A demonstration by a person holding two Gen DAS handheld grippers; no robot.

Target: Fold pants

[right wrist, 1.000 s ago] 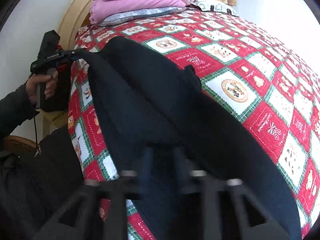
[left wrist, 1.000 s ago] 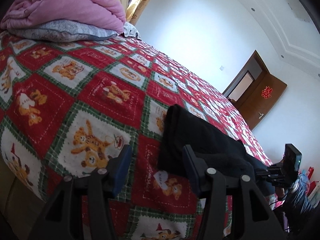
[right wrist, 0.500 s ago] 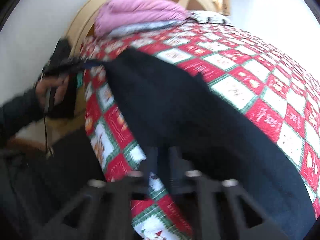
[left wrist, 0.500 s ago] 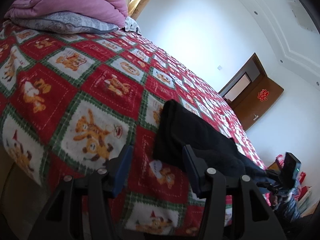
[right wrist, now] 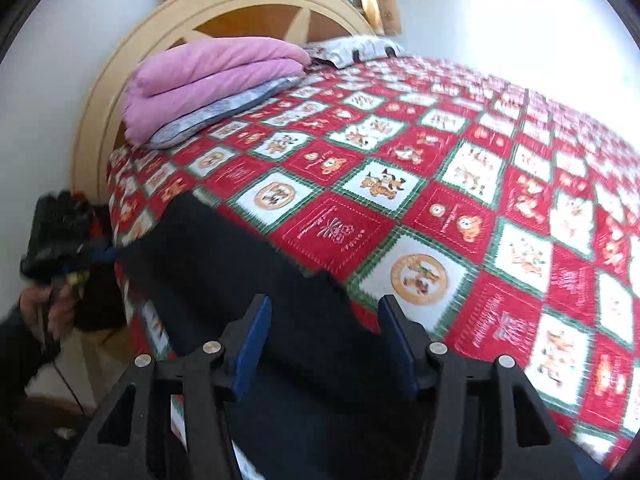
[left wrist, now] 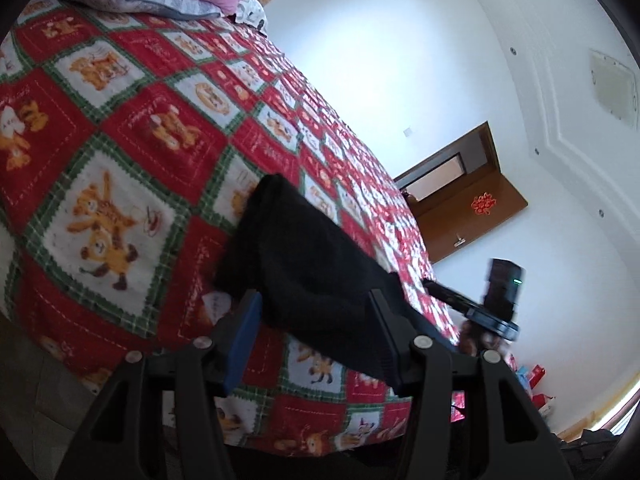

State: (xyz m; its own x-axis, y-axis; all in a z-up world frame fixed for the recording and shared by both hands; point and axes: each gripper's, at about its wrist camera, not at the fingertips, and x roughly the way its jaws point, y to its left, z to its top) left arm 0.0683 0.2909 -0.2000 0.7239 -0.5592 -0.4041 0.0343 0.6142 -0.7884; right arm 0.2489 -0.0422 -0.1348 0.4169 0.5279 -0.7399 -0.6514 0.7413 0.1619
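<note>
Right gripper [right wrist: 324, 336] parted; door [left wrist: 472, 216] left-only.

Black soft-fabric pants [left wrist: 308, 276]: one pair, folded lengthwise, lying flat along the bed's near edge.

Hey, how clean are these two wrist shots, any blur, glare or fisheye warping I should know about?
Left wrist view: heavy fisheye bending, dark corners; the white wall glares, while the black pants show little detail. Right wrist view: motion smear along the bedspread edges and on the person's hand at far left; window light washes out the upper right; the pink quilt stays fairly sharp.
</note>
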